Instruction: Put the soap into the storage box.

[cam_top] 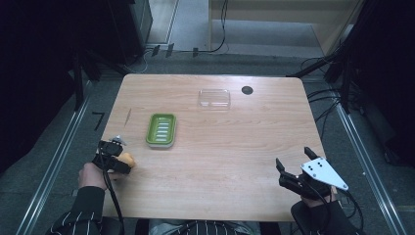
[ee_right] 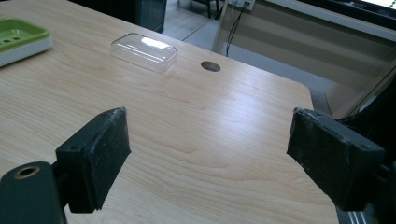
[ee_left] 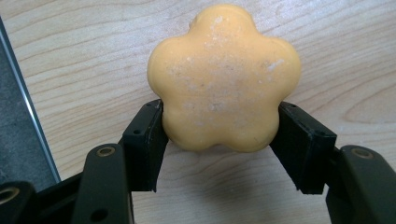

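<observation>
On my left gripper [ee_left: 219, 140] the two black pads [ee_left: 147, 140] are pressed against the opposite sides of an orange flower-shaped soap [ee_left: 223, 79], pinching it at its lower lobes. The soap lies flat on the wooden table [ee_left: 70, 56], and from the left gripper view I see the table's edge running down the left of the picture. From the high view that same gripper [cam_top: 117, 159] sits near the table's near left corner, with the soap [cam_top: 128, 158] just at its tip and my left hand [cam_top: 90, 175] behind it.

My right gripper [ee_right: 208, 156] has its jaws spread wide with only bare tabletop between them. In the high view it [cam_top: 293, 164] rests near the near right corner, well apart from the soap.

Farther out, a green soap dish [cam_top: 161, 130] stands just beyond the soap, towards the middle left. A clear plastic lid [cam_top: 214, 98] lies at the far side, with a dark round hole [cam_top: 247, 90] in the tabletop just to its right.
</observation>
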`<state>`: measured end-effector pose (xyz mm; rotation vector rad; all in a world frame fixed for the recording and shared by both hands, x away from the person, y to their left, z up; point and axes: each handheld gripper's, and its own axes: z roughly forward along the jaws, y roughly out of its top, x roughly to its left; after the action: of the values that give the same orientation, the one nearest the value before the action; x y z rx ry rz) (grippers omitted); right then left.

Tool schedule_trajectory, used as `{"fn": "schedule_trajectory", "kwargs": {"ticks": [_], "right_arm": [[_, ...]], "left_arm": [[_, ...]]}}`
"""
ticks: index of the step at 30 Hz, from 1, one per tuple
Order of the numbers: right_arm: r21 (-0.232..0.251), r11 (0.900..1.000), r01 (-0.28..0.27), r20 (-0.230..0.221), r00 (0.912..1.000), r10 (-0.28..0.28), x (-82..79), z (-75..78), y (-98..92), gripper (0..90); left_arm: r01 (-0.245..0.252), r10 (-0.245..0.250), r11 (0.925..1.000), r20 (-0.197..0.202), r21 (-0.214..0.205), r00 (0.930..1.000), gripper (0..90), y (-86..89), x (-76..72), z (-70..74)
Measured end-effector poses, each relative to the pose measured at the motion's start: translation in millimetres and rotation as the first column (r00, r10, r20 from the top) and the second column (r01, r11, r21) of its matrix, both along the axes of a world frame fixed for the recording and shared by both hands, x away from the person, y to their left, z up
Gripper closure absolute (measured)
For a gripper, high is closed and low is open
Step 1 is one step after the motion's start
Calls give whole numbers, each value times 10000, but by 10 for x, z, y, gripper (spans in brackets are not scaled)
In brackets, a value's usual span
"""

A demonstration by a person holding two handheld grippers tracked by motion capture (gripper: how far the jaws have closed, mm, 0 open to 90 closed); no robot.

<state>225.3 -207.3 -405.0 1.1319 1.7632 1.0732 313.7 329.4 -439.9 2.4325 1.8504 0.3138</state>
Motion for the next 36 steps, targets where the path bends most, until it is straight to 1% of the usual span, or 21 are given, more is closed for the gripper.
{"fn": "schedule_trajectory", "kwargs": {"ticks": [3,4,6,7,9,10,12,13,24,31,36], "right_arm": [[6,10000,-1,-3,10000,1,1,-1,-1,133],[7,10000,-6,-25,10000,6,3,-1,-2,133],[11,10000,-13,-34,10000,13,2,-1,0,134],[5,10000,-21,-27,10000,21,3,-1,-1,134],[17,10000,-13,-22,10000,13,2,0,-1,133],[17,10000,-11,-19,10000,11,2,0,-1,133],[21,10000,-12,-28,10000,12,3,0,-1,134],[19,10000,-11,-48,10000,11,3,0,-1,133],[10,10000,-15,-29,10000,15,3,0,-1,134],[29,10000,-13,-20,10000,13,3,0,-4,133],[47,10000,-11,-17,10000,11,3,1,-5,133]], "left_arm": [[-17,17,10000,-83,-21,10000,389,3,7,4],[-99,99,10000,-120,5,9999,380,1,16,-5],[-163,163,9999,-192,-8,9997,309,1,24,-17],[-157,157,9999,-250,-3,9996,307,6,37,-26],[-216,216,9998,-222,-19,9995,310,4,44,-33],[-191,191,9998,-363,5,9992,320,1,60,-41],[-178,176,9998,-393,-31,9991,360,-3,68,-52],[-119,120,9999,-421,18,9990,378,-4,72,-54],[-97,93,9999,-481,-82,9988,385,3,77,-58],[-83,76,9998,-390,-179,9992,393,17,66,-58],[50,-56,9998,-284,-208,9996,395,22,59,-58]]}}
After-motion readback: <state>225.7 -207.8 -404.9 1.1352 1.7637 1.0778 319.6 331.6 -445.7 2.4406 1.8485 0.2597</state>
